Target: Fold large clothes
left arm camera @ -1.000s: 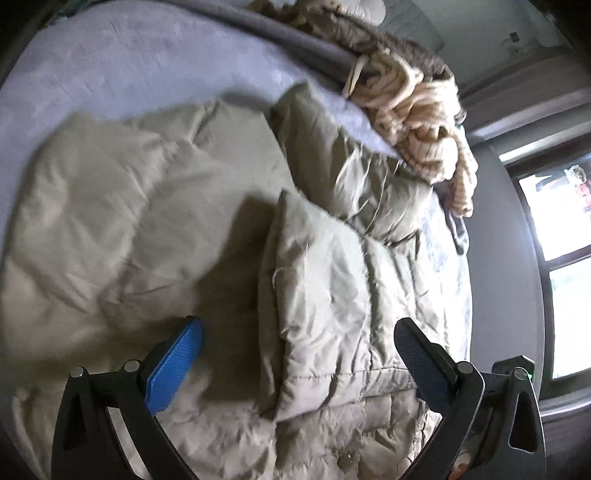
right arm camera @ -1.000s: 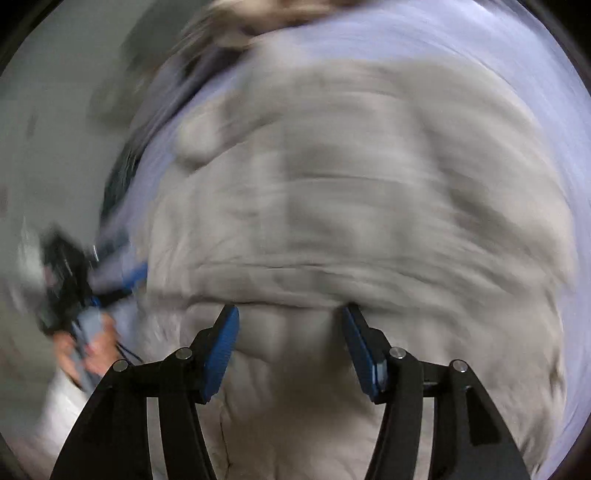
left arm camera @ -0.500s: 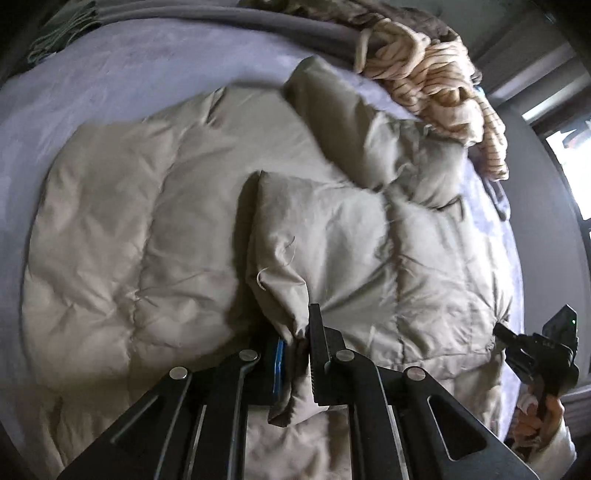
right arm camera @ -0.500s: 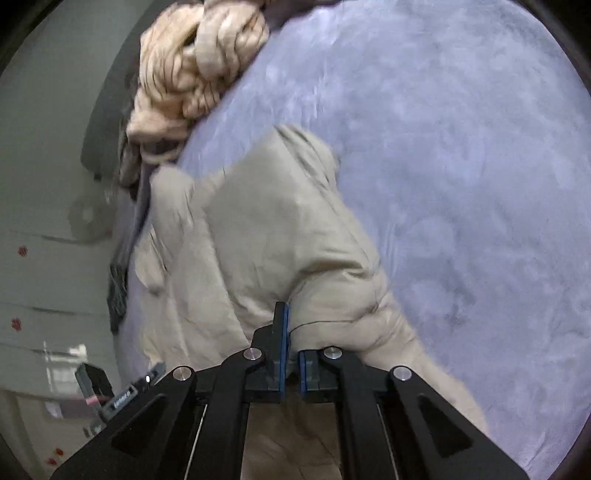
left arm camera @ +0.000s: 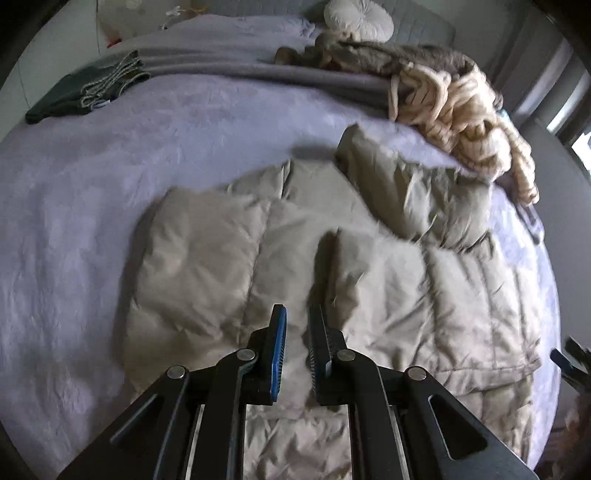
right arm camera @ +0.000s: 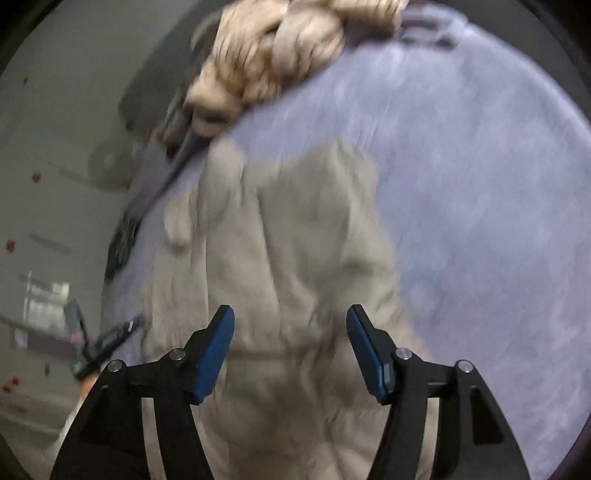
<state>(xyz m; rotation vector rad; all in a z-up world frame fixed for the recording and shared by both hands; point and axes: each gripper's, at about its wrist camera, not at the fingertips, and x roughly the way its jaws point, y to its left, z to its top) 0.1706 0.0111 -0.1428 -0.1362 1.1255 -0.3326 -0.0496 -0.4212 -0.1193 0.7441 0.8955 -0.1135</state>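
A beige quilted puffer jacket [left arm camera: 388,266] lies spread on the lilac bed cover [left arm camera: 92,192], one panel folded over its middle. My left gripper [left arm camera: 296,325] hovers over the jacket's near part, its jaws a narrow gap apart with nothing between them. In the right wrist view the jacket [right arm camera: 295,258] is blurred. My right gripper [right arm camera: 290,325] is open and empty above it. The right gripper's edge shows at the far right of the left wrist view [left arm camera: 570,360].
A cream striped heap of clothes [left arm camera: 465,114] lies at the bed's far right edge, also in the right wrist view [right arm camera: 273,51]. A dark folded garment [left arm camera: 85,92] lies far left. A grey blanket [left arm camera: 221,70] and round white cushion [left arm camera: 358,20] lie behind.
Both grippers have let go of the jacket. The left opened a little and pulled back and up. The right opened wide and lifted away.
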